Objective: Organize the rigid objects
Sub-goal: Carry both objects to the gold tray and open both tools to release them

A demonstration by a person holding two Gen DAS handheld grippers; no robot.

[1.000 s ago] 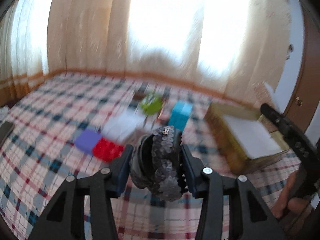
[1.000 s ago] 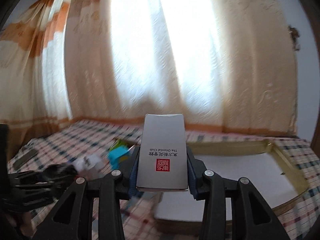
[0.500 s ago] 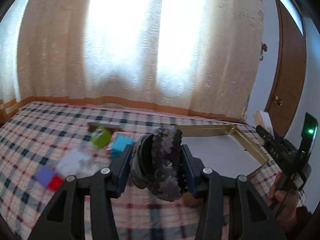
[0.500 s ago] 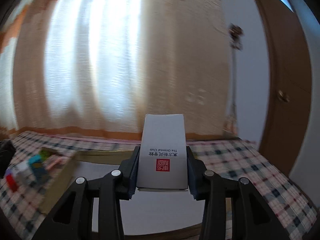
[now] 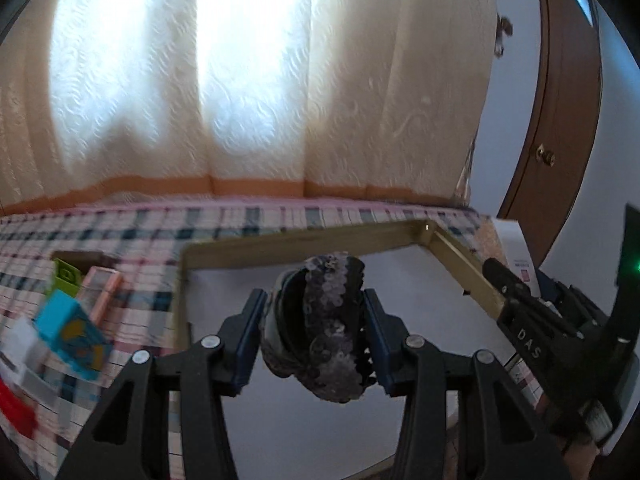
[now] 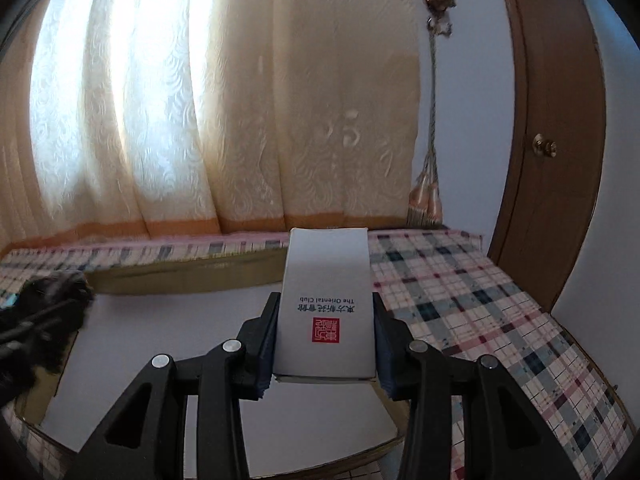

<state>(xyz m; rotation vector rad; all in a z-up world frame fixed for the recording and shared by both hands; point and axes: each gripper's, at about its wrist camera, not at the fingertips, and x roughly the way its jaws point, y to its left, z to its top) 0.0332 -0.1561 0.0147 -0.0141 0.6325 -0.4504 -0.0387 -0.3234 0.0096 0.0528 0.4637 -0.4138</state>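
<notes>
White box and sequined pouch, still clamped by tools, now overhang tray.

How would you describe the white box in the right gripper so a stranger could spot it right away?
Find the large shallow tray with gold walls and a white floor, lying on the plaid bedspread in front of the curtains. Above its right end, the right gripper clamps a tall white box. Unlike the colourful boxes, it bears a red square seal under "The Oriental Club".

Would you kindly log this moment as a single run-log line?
left hand-held gripper: shut on dark beaded object | right hand-held gripper: shut on white box | both above gold-rimmed tray
</notes>
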